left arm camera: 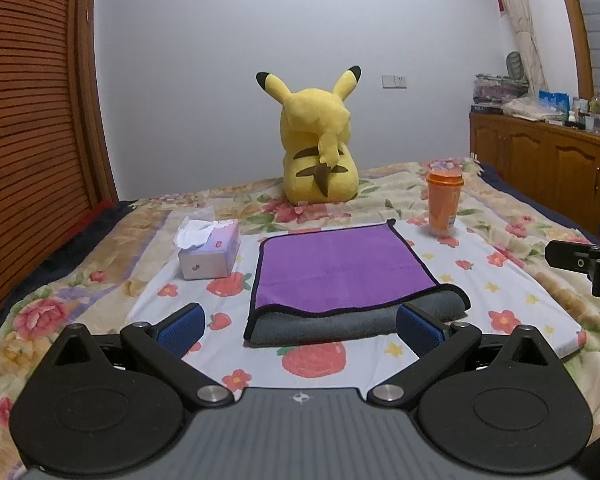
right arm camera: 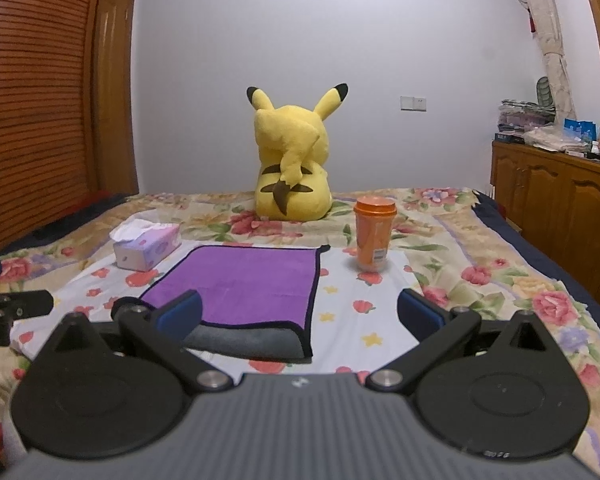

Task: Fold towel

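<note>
A purple towel with a black hem and grey underside lies on the flowered bed sheet, folded over so a grey strip shows along its near edge. My left gripper is open and empty, just short of that near edge. In the right wrist view the towel lies ahead and to the left. My right gripper is open and empty, its left fingertip over the towel's near edge; whether it touches I cannot tell. The right gripper also shows at the right edge of the left wrist view.
A yellow Pikachu plush sits behind the towel. A tissue box stands left of it, an orange cup to the right. A wooden wardrobe is on the left, a wooden cabinet on the right.
</note>
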Demonstrator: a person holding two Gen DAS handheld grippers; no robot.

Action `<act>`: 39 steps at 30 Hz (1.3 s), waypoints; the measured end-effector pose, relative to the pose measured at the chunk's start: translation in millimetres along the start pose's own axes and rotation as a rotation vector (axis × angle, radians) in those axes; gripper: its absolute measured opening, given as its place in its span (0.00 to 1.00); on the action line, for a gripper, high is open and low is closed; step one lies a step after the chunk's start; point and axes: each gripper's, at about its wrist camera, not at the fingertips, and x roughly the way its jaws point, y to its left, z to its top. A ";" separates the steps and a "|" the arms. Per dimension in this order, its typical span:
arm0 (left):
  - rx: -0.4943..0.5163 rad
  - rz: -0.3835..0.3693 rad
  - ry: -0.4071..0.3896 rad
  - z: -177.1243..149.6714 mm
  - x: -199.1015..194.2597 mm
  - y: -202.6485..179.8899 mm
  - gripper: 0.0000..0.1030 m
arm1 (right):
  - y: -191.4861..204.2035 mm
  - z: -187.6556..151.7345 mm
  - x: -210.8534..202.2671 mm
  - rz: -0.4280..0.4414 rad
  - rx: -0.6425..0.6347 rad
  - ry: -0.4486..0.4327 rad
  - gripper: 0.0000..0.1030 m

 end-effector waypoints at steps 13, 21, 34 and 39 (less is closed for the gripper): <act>0.022 -0.024 0.080 2.1 19.9 -0.9 1.00 | 5.5 -0.9 19.6 0.013 -0.025 0.047 1.00; 0.059 -0.040 0.102 5.9 36.7 2.0 1.00 | 8.6 -4.2 38.4 0.040 -0.026 0.121 1.00; 0.070 -0.096 0.159 12.9 62.2 9.6 0.89 | 11.6 -6.2 60.0 0.059 -0.051 0.174 1.00; 0.055 -0.115 0.176 15.7 72.7 16.1 0.84 | 11.7 -8.0 69.5 0.070 -0.060 0.208 1.00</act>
